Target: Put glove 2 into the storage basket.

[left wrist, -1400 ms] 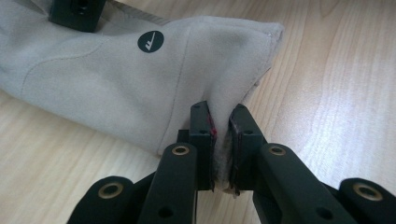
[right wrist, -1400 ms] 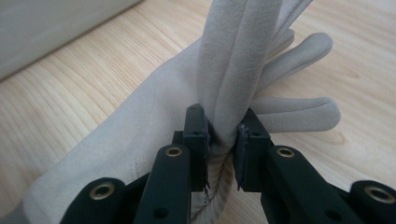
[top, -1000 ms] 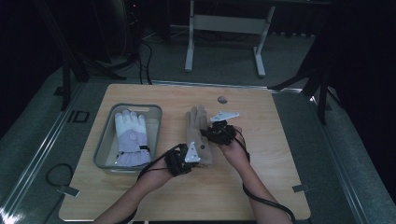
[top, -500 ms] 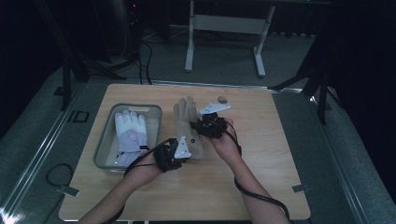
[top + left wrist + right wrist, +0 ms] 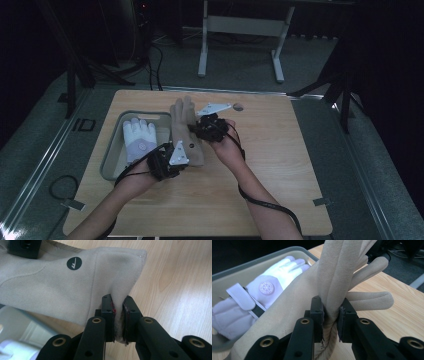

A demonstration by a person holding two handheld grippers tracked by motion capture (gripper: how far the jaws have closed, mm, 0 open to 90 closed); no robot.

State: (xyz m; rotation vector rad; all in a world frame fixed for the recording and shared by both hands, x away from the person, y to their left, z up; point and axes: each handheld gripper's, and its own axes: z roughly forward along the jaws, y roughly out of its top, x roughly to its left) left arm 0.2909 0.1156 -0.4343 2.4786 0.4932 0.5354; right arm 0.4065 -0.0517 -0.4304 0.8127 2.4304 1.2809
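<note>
A tan suede glove (image 5: 185, 129) hangs stretched between both grippers just above the table, beside the grey tray (image 5: 111, 159). My left gripper (image 5: 172, 157) is shut on the glove's cuff edge (image 5: 119, 315), near a round dark logo (image 5: 74, 263). My right gripper (image 5: 206, 127) is shut on a bunched fold of the glove below its fingers (image 5: 332, 307). The glove's fingers (image 5: 372, 300) stick out past the right jaws. A white glove (image 5: 138, 140) lies flat in the tray (image 5: 242, 270), also seen as the white glove (image 5: 259, 293) in the right gripper view.
The wooden table (image 5: 280, 170) spreads to the right and front of the hands. A small round dark disc (image 5: 238, 106) lies near the table's far edge. Cables trail from both grippers past the forearms. A white frame stand (image 5: 240, 30) is on the floor beyond the table.
Both grippers have lifted the tan glove off the table and carried it left and away from the person, to the tray's right edge. Both grips stayed as they were.
</note>
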